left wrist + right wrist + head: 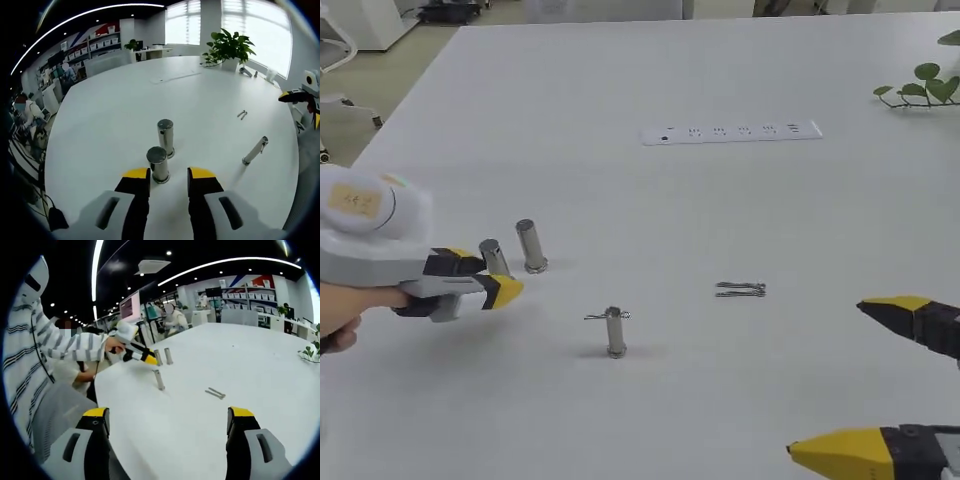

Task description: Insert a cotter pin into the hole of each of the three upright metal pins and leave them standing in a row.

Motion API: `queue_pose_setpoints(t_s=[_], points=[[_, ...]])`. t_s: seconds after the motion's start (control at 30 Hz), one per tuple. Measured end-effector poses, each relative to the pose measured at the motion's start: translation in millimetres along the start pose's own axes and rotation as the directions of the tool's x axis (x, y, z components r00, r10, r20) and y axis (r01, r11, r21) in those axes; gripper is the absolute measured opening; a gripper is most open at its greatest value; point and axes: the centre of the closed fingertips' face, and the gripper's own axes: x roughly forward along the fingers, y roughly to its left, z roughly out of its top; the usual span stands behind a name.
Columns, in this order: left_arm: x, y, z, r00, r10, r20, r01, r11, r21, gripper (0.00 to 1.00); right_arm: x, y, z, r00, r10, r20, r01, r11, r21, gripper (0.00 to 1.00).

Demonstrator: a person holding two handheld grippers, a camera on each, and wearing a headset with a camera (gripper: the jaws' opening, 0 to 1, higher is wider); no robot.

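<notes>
Two bare metal pins stand upright at the left. The nearer pin (492, 257) (158, 163) stands just in front of the tips of my open left gripper (498, 276) (169, 175), and I cannot tell whether a jaw touches it. The other pin (530, 245) (166, 137) stands just beyond. A third pin (615, 332) (255, 151) (159, 380) stands alone mid-table with a cotter pin through its top. Loose cotter pins (740, 290) (216, 393) lie to its right. My right gripper (825, 378) (167, 415) hovers wide open at the near right, holding nothing.
A white power strip (730, 132) lies farther back on the white table (650, 200). Plant leaves (925, 88) reach in at the far right edge. A striped sleeve (75, 347) holds the left gripper (147, 359).
</notes>
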Motion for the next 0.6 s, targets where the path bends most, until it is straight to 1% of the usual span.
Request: queue_pose_setpoints(t_s=[0.1,0.2,0.27,0.37,0.4,0.43,0.5,0.57,0.6], points=[[1.0,2.3,2.8,1.0,0.004,-0.004,-0.004,1.0,0.012,0.24,0.2,1.4,-1.4,1.0,0.005,-0.006,-0.005,1.0,0.001,0.97],[2.4,4.3,6.5,1.0,0.006,0.002,-0.006,1.0,0.011,0.22,0.5,2.3,-2.1,0.9999,0.006,-0.009,-0.006,1.0,0.003,0.96],[3.0,6.7,8.6,0.9998,0.017,0.011,-0.017,1.0,0.023,0.2,0.7,2.6,-2.3,0.9999,0.007,-0.01,-0.007,1.0,-0.001,0.96],[3.3,8.9,8.6,0.9997,0.024,0.009,-0.024,0.999,0.025,0.17,1.0,2.9,-2.1,0.9999,0.007,-0.008,-0.007,1.0,0.002,0.96],[3.1,9.7,8.9,0.9996,0.026,0.01,-0.026,0.999,0.023,0.15,1.2,2.8,-2.0,1.0,0.007,-0.006,-0.007,1.0,0.0,0.95],[2.8,11.7,9.7,0.9993,0.032,0.018,-0.032,0.999,0.004,0.14,1.2,2.8,-2.0,0.9999,0.007,-0.007,-0.007,1.0,0.001,0.95],[2.4,13.1,9.2,0.9994,0.03,0.017,-0.03,1.0,-0.008,0.12,1.3,2.6,-2.3,0.9999,0.007,-0.009,-0.007,1.0,0.002,0.95],[2.0,12.3,8.7,0.9995,0.026,0.016,-0.026,1.0,-0.004,0.12,1.0,2.3,-3.0,0.9999,0.008,-0.012,-0.007,1.0,0.002,0.95],[1.7,12.2,8.9,0.9995,0.024,0.019,-0.024,1.0,-0.012,0.12,0.7,2.4,-3.2,0.9999,0.009,-0.012,-0.009,1.0,0.001,0.95]])
